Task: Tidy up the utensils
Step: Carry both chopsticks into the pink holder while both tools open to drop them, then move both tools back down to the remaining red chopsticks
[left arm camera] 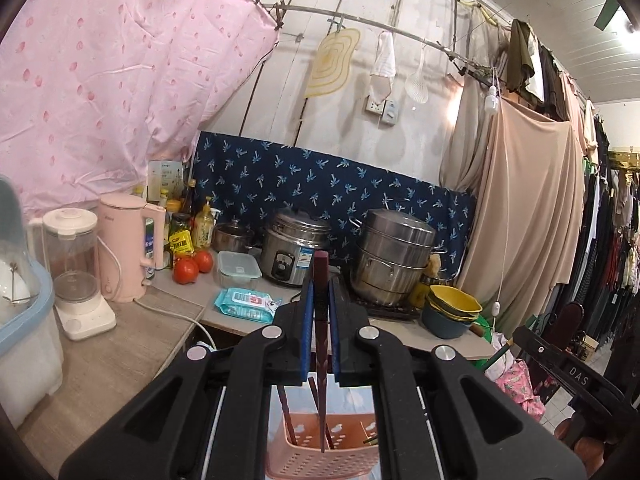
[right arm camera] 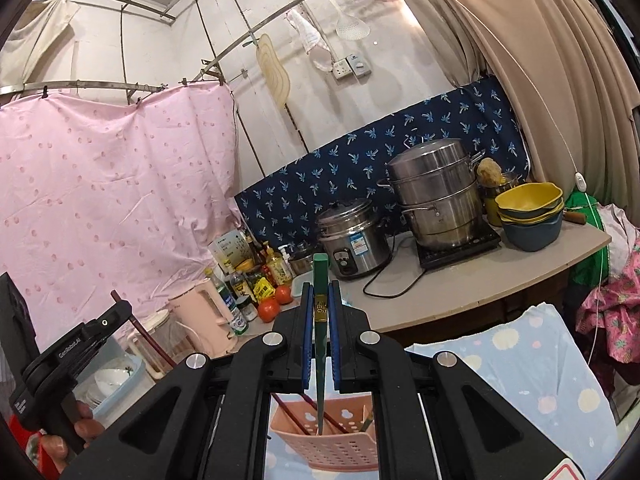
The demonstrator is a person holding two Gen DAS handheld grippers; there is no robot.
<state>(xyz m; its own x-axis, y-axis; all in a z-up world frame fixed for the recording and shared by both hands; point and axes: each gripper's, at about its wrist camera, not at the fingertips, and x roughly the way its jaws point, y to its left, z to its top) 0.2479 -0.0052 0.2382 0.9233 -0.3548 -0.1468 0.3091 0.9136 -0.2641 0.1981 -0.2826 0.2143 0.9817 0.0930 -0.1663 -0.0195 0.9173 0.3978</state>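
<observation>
In the left wrist view my left gripper (left arm camera: 321, 284) is shut on a dark maroon chopstick (left arm camera: 321, 320), which stands upright between the blue pads with its tip hanging over a pink perforated basket (left arm camera: 320, 456). The basket holds several chopsticks. In the right wrist view my right gripper (right arm camera: 320, 288) is shut on a green chopstick (right arm camera: 320, 320), which also points down into the pink basket (right arm camera: 328, 452). The left gripper (right arm camera: 120, 312) shows at the left there, held by a hand, with its maroon chopstick (right arm camera: 148, 344) slanting down.
Behind the grippers a counter (right arm camera: 460, 292) carries a rice cooker (left arm camera: 294, 256), a steel steamer pot (left arm camera: 390, 256), stacked bowls (left arm camera: 452, 308), a pink kettle (left arm camera: 128, 244), a blender (left arm camera: 76, 272), tomatoes (left arm camera: 186, 270) and a wipes pack (left arm camera: 246, 300). A pastel cloth (right arm camera: 520, 360) lies under the basket.
</observation>
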